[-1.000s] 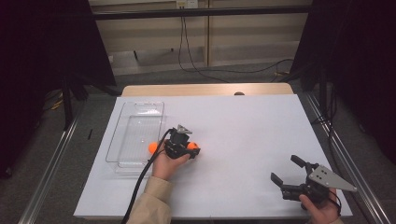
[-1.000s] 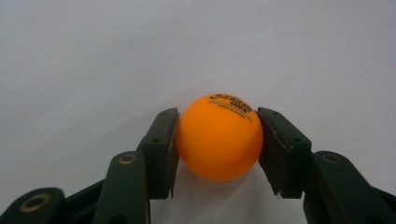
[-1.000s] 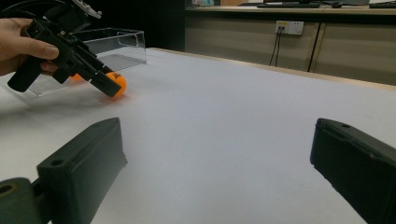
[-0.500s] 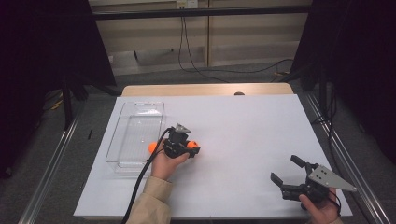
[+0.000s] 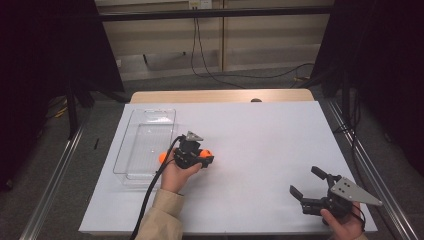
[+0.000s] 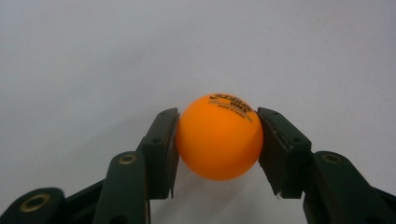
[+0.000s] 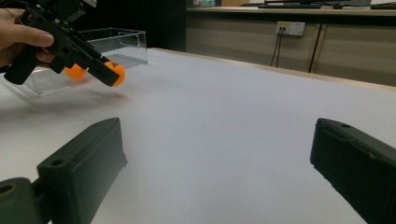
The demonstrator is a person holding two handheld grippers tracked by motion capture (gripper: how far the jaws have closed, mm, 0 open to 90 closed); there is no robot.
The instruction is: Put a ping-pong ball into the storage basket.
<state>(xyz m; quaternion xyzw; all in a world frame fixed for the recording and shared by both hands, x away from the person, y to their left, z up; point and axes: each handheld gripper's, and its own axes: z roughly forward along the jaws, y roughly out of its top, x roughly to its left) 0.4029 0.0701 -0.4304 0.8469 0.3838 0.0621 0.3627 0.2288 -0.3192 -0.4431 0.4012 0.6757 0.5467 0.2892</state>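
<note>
The white tabletop (image 5: 260, 150) carries a clear box (image 5: 145, 145) at about 9 o'clock. Just right of it, the left tool (image 5: 206, 159) squeezes an orange ball (image 6: 219, 137) between its jaws. The ball is round and smooth, so it could pop out and roll away. The right tool (image 7: 215, 163), at 5 o'clock, stands wide open, holding nothing. Its view shows a second orange ball (image 7: 74, 71) beside the box; the left tool's view does not.

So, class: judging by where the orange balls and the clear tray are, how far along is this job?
One orange ball seems to lie in the clear tray already. The left tool grips a second ball above the white table. Still left: putting it in the tray. The right tool waits open.
</note>
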